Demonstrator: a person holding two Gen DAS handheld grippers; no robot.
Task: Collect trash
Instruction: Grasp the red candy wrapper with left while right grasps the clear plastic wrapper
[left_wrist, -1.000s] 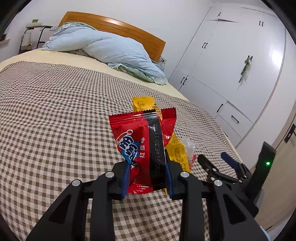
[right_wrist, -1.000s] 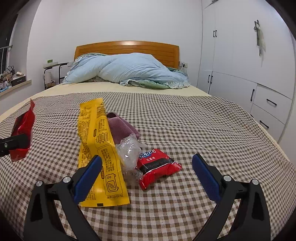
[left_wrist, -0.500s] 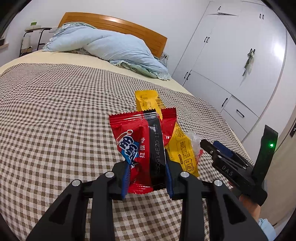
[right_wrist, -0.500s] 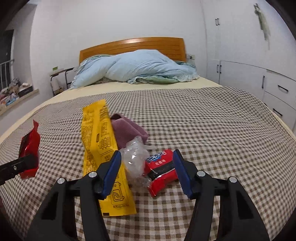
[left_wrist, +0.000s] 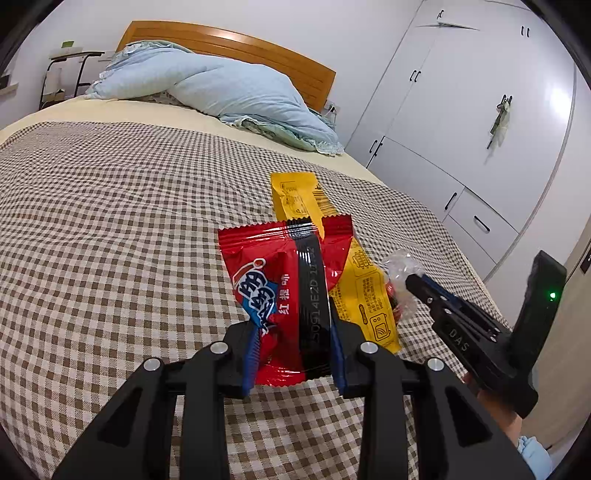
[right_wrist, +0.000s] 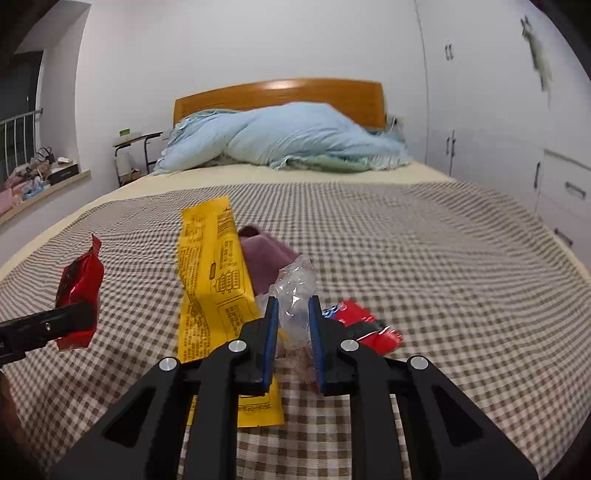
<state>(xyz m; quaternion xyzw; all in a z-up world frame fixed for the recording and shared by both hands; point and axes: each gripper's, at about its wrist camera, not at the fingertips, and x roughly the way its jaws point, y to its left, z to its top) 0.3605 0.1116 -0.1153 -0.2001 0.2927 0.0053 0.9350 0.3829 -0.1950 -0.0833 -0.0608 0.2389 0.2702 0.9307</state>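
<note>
The right gripper (right_wrist: 291, 343) has its jaws narrowed on the crumpled clear plastic (right_wrist: 295, 295) – a springy wad that could slip out. The left gripper (left_wrist: 293, 354) clamps a red snack packet (left_wrist: 284, 280), upright, long axis toward 12 o'clock. On the bed (right_wrist: 443, 258), the yellow wrapper (right_wrist: 218, 280) runs 12-to-6; another red packet (right_wrist: 365, 325) lies at its 3 o'clock.
</note>
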